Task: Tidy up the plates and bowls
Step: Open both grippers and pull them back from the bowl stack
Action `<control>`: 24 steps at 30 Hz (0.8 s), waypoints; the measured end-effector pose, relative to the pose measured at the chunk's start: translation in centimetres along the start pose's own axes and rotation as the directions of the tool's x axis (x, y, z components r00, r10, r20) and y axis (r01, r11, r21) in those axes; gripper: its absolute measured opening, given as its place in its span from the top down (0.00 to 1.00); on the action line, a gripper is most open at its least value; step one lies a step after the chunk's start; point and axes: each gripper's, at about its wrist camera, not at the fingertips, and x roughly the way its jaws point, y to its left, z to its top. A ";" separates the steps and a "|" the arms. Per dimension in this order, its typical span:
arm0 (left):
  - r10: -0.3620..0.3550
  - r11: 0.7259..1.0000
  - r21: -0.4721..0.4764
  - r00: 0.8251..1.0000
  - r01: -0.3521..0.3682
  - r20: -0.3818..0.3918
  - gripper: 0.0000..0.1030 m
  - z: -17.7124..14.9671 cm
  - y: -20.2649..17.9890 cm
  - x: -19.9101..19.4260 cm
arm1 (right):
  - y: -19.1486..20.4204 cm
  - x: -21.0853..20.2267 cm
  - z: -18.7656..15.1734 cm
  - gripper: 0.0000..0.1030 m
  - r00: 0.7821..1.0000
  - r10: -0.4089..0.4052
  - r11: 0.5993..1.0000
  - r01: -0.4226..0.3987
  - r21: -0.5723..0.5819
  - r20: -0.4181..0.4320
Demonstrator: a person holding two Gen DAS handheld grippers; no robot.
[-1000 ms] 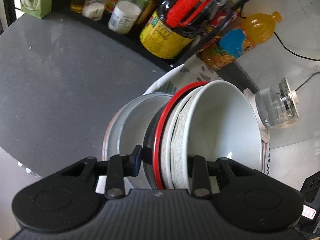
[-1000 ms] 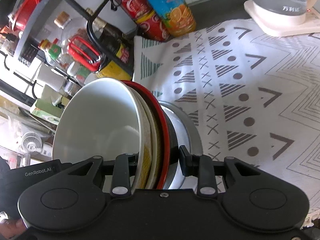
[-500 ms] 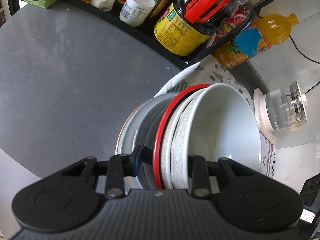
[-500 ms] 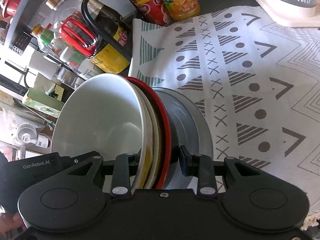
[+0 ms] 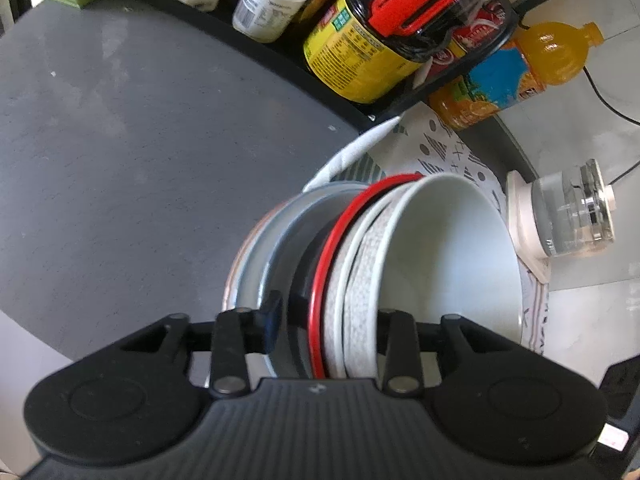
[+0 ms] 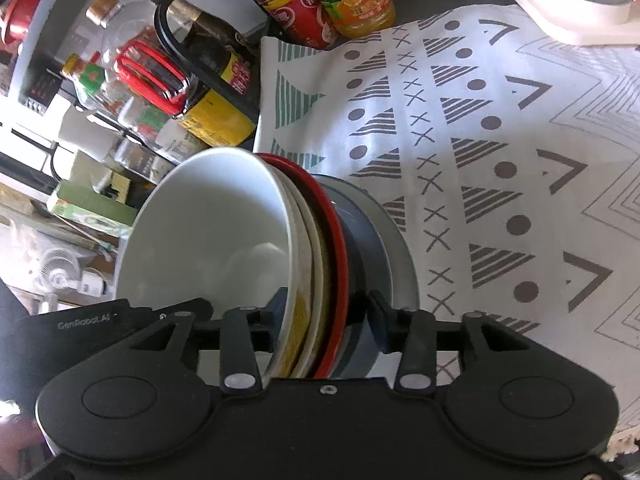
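Dark grey countertop (image 5: pixel 140 168), patterned cloth (image 6: pixel 500 140), black bottle rack (image 5: pixel 400 100).

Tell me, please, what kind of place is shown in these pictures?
Most likely a home kitchen counter. A rack holds sauce and condiment bottles, a glass kettle sits on its base, and a stack of bowls and plates stands on a patterned cloth over the dark countertop.

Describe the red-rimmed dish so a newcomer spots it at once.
Start at the patterned cloth on the dark counter, then find the nested stack of bowls and plates at its edge. The red-rimmed dish sits mid-stack, behind the white bowl; it alone has a bright red edge.
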 end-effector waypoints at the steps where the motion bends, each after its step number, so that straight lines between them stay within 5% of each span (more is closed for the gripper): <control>1: 0.016 1.000 0.013 1.000 -0.016 0.007 0.62 0.0 -0.3 -0.4 | 0.0 -0.4 0.0 0.47 1.000 0.000 1.000 0.000 0.004 0.011; 5: 0.031 0.998 0.050 0.997 -0.034 0.068 0.46 -0.4 -1.3 -2.4 | -0.1 -3.1 -0.2 0.33 0.997 0.027 1.000 -0.026 -0.013 0.078; 13: 0.039 0.993 0.106 0.985 -0.057 0.171 0.28 -3.6 -3.9 -6.5 | -1.5 -10.0 -2.0 0.07 0.970 0.056 0.998 -0.047 -0.046 0.238; 24: 0.010 0.985 0.167 0.970 -0.052 0.244 0.23 -8.1 -6.6 -11.0 | -3.1 -16.4 -6.0 0.00 0.926 -0.015 0.998 0.034 -0.044 0.376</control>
